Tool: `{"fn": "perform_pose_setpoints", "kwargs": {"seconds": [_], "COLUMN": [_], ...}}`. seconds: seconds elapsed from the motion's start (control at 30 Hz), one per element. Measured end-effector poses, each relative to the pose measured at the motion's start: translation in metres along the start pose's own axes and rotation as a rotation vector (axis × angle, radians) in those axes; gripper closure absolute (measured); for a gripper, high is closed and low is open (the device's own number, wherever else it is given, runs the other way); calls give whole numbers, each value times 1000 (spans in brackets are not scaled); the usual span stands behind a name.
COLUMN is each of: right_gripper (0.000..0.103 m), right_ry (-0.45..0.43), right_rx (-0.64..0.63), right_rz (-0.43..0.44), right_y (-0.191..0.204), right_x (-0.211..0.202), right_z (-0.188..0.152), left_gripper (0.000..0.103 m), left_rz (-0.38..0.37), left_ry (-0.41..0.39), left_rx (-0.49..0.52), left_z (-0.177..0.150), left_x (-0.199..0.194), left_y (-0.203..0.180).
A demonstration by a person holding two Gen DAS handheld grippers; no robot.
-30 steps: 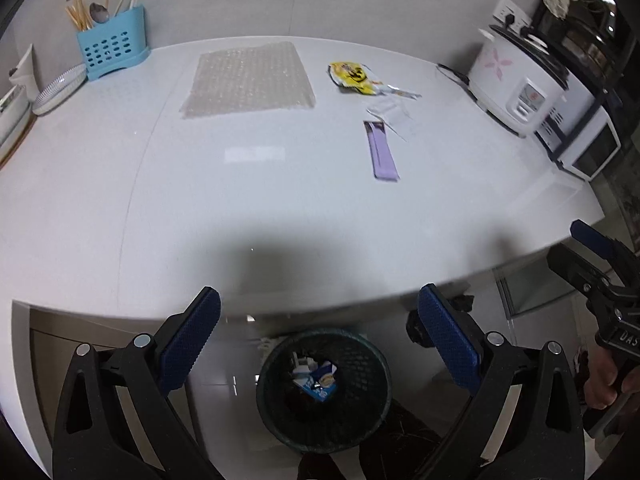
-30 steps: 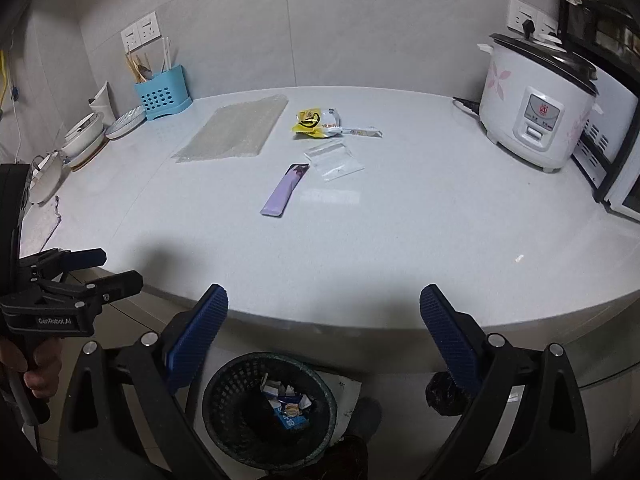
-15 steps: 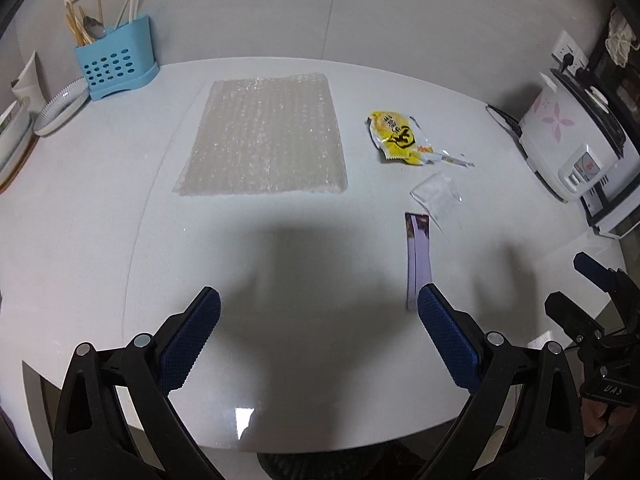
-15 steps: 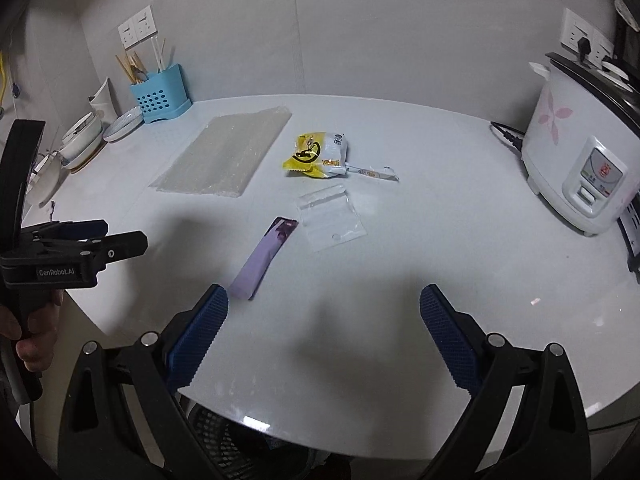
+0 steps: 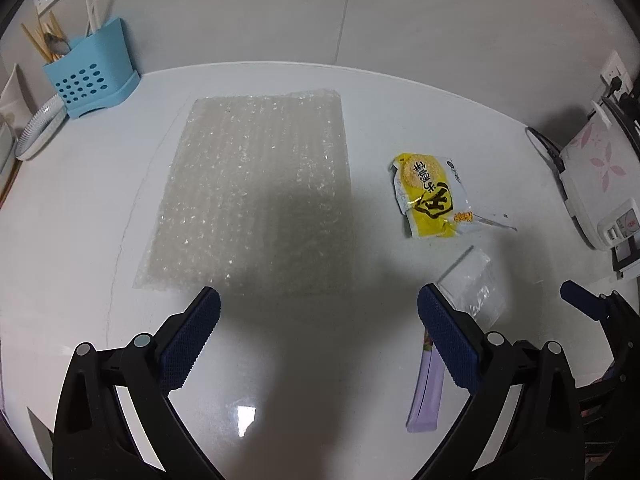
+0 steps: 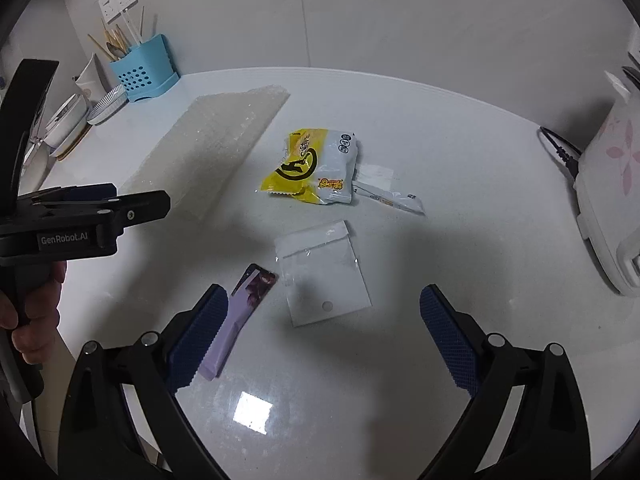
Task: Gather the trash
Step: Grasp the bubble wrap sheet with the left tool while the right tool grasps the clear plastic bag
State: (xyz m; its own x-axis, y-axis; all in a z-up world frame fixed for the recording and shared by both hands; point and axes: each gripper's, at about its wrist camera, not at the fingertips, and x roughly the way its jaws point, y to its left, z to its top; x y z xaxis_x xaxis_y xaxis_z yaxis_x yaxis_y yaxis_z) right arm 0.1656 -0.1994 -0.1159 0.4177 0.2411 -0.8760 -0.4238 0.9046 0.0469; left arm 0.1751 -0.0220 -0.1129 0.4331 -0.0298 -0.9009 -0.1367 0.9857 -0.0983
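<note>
Trash lies scattered on the white counter (image 5: 80, 220): bubble wrap (image 5: 256, 196), a yellow snack wrapper (image 6: 310, 166), a clear zip bag (image 6: 324, 272) and a purple wrapper (image 6: 240, 316), possibly a stick sachet. Left gripper (image 5: 318, 326) and right gripper (image 6: 324, 328) both hover spread wide, holding nothing
</note>
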Motion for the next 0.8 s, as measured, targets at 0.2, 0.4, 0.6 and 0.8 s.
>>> {"fn": "perform_pose_setpoints", "kwargs": {"seconds": [0.2,0.4,0.6,0.8], "right_gripper": [10,10,10,25], "right_ry": [67,111,142,178], "right_rx": [-24,-43,-53,-59], "right_rz": [1,11,6,17], "right_y": [2,3,3,1], "right_x": [30,50,64,73], "right_z": [18,30,32,27], "left_gripper": [6,6,13,28], "left_rz": [38,59,75,162], "left_ry": [35,71,119,164], "left_rx": [5,-19,-36,-14], "left_z": [22,39,42,43], "left_x": [28,54,74,79], "left_y": [-9,-9,-6,-11]}}
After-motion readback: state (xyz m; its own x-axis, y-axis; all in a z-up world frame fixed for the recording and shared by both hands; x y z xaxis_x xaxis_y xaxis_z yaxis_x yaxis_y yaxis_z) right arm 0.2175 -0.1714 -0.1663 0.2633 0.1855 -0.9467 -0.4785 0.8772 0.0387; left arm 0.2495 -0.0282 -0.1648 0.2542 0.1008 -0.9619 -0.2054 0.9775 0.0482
